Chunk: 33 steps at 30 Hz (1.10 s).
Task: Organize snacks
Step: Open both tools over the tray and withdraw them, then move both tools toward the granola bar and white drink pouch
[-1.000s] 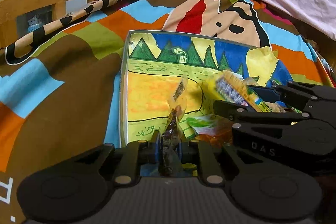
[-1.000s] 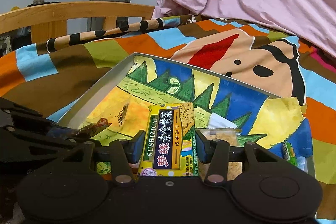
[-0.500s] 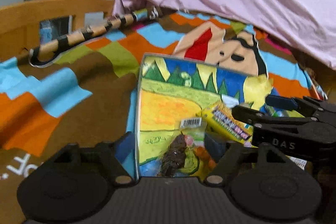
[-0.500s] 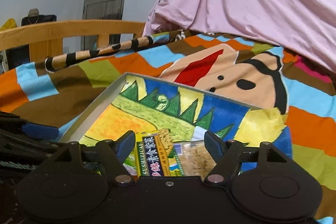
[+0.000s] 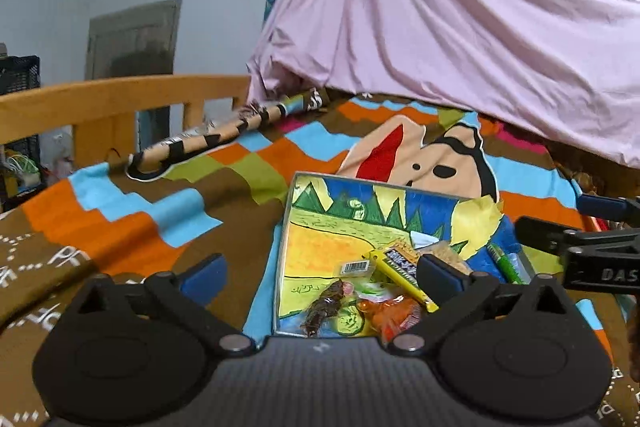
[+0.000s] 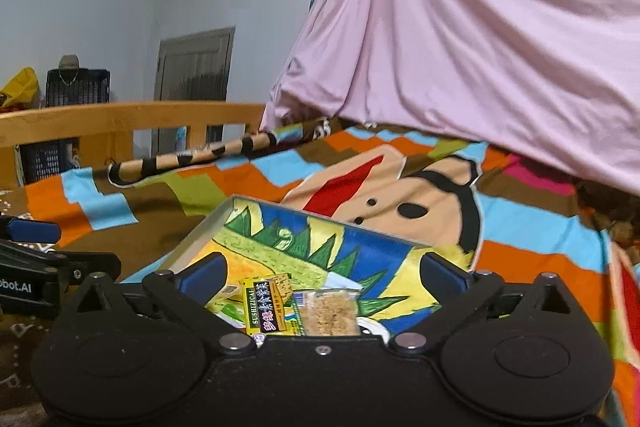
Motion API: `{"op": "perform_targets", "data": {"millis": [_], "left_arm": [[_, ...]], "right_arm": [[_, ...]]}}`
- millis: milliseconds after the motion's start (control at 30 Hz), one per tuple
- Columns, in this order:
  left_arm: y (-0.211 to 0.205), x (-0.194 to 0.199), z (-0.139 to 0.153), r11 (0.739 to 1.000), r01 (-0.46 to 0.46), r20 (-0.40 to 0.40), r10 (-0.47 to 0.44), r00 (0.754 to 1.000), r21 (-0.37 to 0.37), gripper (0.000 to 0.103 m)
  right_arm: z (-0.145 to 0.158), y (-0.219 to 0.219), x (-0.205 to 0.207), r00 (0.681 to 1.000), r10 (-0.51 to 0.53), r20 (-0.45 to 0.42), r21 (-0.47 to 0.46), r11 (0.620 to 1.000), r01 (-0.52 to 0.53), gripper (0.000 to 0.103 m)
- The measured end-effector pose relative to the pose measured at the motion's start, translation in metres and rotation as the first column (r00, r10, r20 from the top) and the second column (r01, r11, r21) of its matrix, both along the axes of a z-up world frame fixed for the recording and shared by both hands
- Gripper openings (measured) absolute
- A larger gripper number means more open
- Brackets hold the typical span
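A shallow box tray (image 5: 281, 255) with a painted landscape floor lies on the bed. Inside it are a dark brown snack packet (image 5: 323, 307), a yellow snack pack (image 5: 404, 271), an orange packet (image 5: 396, 311) and a green packet (image 5: 502, 262). My left gripper (image 5: 322, 275) hovers above the tray's near end, jaws opening, nothing between them. In the right wrist view the tray (image 6: 200, 231) holds the yellow pack (image 6: 266, 307) and a cracker pack (image 6: 328, 313). My right gripper (image 6: 322, 273) hangs over them, jaws opening wide and empty. Each gripper shows at the edge of the other's view.
A colourful patchwork blanket (image 5: 120, 227) covers the bed. A striped rolled tube (image 5: 208, 143) lies near the wooden bed rail (image 5: 100, 103). A pink sheet (image 5: 460, 47) hangs behind the tray. A door (image 6: 196, 83) and a black crate (image 6: 76, 87) stand by the far wall.
The left gripper let go of the dark brown packet, which now lies in the tray. The right jaws widened off the yellow pack. Both grippers pulled back and rose.
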<state>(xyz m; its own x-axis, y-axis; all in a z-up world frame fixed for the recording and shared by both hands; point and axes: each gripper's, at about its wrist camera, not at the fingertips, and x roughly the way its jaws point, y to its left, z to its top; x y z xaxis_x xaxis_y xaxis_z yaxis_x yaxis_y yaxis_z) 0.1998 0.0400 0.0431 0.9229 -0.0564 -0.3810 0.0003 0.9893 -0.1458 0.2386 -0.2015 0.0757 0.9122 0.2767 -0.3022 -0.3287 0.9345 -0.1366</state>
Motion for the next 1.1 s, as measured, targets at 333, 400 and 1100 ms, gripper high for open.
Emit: {"op": "perform_targets", "data": {"millis": [333,400,1100], "left_arm": [[-0.028,-0.068,0.012,0.998,0.04,0.017,-0.041,0.999,0.045,0.103],[-0.033,-0.081,0.014,0.997,0.049,0.021,-0.05,0.999,0.052,0.103],[-0.072,-0.15,-0.015,0.986,0.121,-0.081,-0.113,0.99,0.113,0.103]], "right_arm": [[0.014,-0.03,-0.085,0.999,-0.015,0.044,0.028,1.0,0.013,0.102],[0.012,-0.034,-0.101,0.999,-0.024,0.046,0.03,0.999,0.023,0.102],[-0.018,-0.07,-0.206,0.993,-0.091,-0.078,-0.03,0.996,0.089,0.102]]}}
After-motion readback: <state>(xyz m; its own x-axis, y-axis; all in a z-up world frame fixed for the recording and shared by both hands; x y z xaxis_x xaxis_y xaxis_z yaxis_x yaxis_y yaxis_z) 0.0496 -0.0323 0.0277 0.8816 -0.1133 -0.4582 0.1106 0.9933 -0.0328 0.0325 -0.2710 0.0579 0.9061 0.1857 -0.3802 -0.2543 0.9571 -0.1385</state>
